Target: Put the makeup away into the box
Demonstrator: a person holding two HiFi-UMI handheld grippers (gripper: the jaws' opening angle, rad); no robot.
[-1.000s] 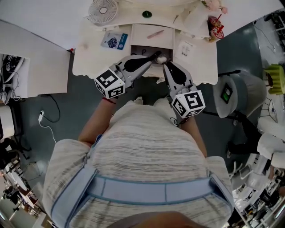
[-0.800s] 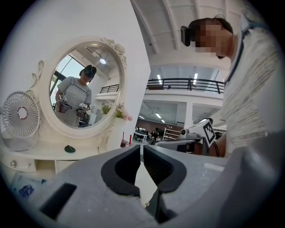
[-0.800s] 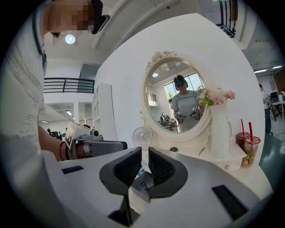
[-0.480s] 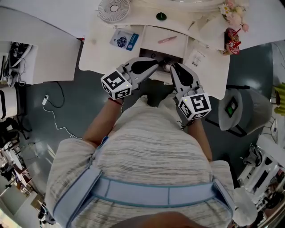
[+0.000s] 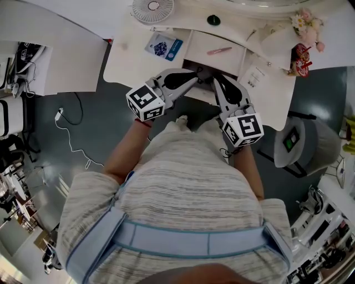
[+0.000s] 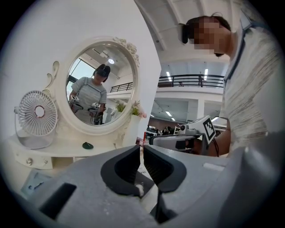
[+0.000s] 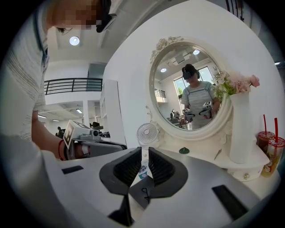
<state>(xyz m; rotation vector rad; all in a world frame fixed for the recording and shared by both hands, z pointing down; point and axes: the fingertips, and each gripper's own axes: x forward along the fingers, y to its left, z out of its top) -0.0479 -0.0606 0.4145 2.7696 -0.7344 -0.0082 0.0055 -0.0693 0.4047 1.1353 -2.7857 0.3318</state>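
Note:
My left gripper [image 5: 195, 76] and right gripper [image 5: 215, 81] point side by side at the front of a white dressing table [image 5: 130, 61]. Their tips sit at a dark-lined drawer [image 5: 191, 67] under the tabletop. The left gripper [image 6: 142, 149] is shut with nothing in it. The right gripper [image 7: 145, 151] has its jaws almost together, also holding nothing. A pink makeup stick [image 5: 219, 51] lies on the raised middle section of the table. A small green item [image 5: 213, 20] rests on the shelf below the oval mirror [image 6: 100, 87].
A white fan [image 5: 152, 8] stands at the back left, with a blue card [image 5: 163, 46] in front of it. At the right are a vase of flowers [image 5: 307, 21] and a red drink cup [image 5: 299, 55]. A grey bin [image 5: 297, 144] stands on the floor to the right.
Both grippers have moved a little and sunk slightly, still side by side. The dark drawer opening looks narrower. The small white round thing between the tips no longer shows.

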